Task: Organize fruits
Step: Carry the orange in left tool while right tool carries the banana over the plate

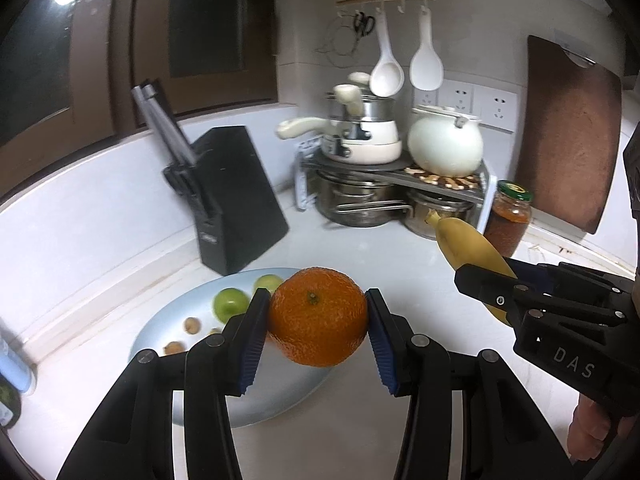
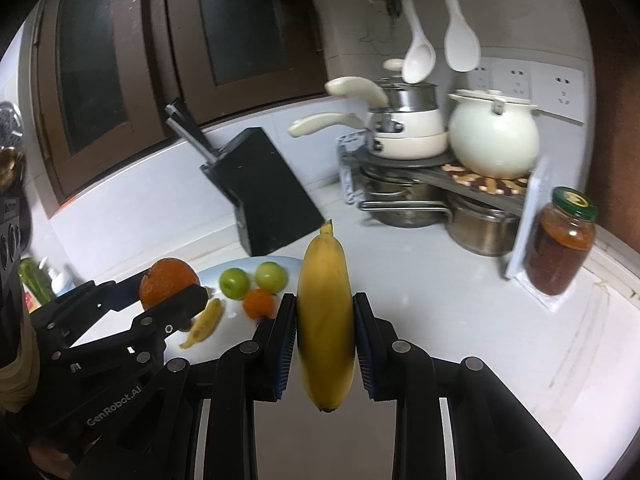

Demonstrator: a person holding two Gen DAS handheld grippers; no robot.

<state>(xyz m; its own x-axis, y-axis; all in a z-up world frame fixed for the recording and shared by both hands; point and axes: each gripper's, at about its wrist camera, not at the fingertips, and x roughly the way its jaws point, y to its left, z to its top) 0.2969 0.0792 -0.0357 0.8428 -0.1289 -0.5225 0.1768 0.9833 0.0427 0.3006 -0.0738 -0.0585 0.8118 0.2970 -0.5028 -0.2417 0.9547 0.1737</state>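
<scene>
In the left wrist view, our left tool point(image 1: 318, 330) tilted downward over the pale plate point(image 1: 168, 320) on the counter point(image 1: 380, 248), clamped on the orange point(image 1: 318, 320), stem scar facing us; our right tool point(image 1: 486, 294) reached in from the right. In the right wrist view, our right tool point(image 2: 325, 334) gripped the banana point(image 2: 325, 320), long axis pointing away, stem far, beside the plate point(image 2: 236, 332).

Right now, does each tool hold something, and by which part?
The left tool holds an orange by its two sides. The right tool holds a banana around its middle.
</scene>
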